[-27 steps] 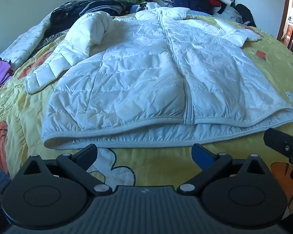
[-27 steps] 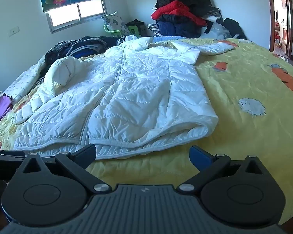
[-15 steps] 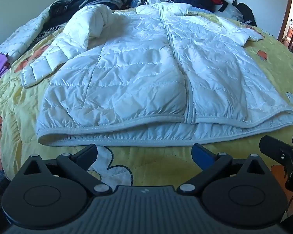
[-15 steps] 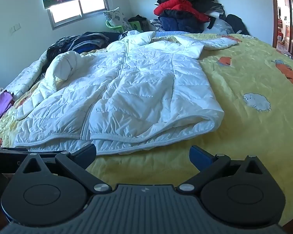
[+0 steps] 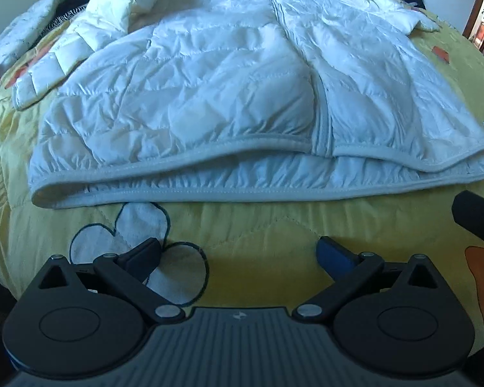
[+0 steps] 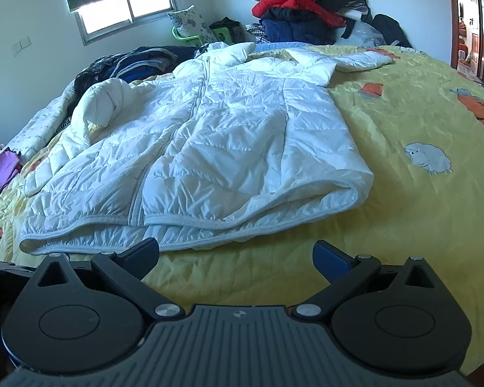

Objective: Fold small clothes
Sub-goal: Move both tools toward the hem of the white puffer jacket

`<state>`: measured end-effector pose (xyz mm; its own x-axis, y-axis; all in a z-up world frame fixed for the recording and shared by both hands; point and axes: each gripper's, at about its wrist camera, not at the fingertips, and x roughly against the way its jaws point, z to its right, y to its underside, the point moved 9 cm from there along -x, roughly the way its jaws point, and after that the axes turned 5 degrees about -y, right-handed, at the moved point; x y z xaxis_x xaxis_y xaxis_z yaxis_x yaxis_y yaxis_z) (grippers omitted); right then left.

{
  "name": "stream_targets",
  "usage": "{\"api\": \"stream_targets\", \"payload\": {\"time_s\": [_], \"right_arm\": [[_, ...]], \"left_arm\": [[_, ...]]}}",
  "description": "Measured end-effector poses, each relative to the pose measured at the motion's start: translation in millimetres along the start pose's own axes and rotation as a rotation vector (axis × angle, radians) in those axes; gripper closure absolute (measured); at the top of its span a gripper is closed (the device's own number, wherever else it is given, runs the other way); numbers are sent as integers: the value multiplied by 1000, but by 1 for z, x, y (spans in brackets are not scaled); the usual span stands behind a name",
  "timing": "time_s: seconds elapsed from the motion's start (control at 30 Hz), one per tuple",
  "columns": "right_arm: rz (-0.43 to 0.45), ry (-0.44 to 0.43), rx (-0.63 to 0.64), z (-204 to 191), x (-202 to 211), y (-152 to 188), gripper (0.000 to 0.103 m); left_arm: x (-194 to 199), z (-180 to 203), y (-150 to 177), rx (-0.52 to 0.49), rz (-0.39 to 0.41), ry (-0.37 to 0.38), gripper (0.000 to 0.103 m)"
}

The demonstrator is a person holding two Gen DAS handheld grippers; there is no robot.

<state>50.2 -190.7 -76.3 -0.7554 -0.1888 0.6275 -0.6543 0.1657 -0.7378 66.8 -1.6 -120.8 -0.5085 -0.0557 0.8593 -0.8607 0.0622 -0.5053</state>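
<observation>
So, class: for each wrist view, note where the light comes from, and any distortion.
Right wrist view: daylight from the window, blown out; sheen on the white jacket; fisheye bends the door frame. Left wrist view: dimmer, bluish; the jacket's hem bows.

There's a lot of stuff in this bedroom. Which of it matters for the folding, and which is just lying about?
Part of the job:
- white puffer jacket, spread flat
- yellow bedspread beneath it
- left gripper and right gripper, jaws open and empty

Just lying about:
- pile of red and dark clothes
- dark clothes heap
- purple cloth
- patterned pillow
</observation>
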Motion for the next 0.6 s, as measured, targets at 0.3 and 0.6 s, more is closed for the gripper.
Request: {"api": "stream_targets", "payload": {"time_s": [0.3,0.6], "right_arm": [[-10,-8,-2,-1,0,2,0],[-41,-9,-3,-2,-3,7,0]], "left_arm": [[2,-1,-1,35,17,-2,0],[4,-1,-1,4,35,-1,0]]}}
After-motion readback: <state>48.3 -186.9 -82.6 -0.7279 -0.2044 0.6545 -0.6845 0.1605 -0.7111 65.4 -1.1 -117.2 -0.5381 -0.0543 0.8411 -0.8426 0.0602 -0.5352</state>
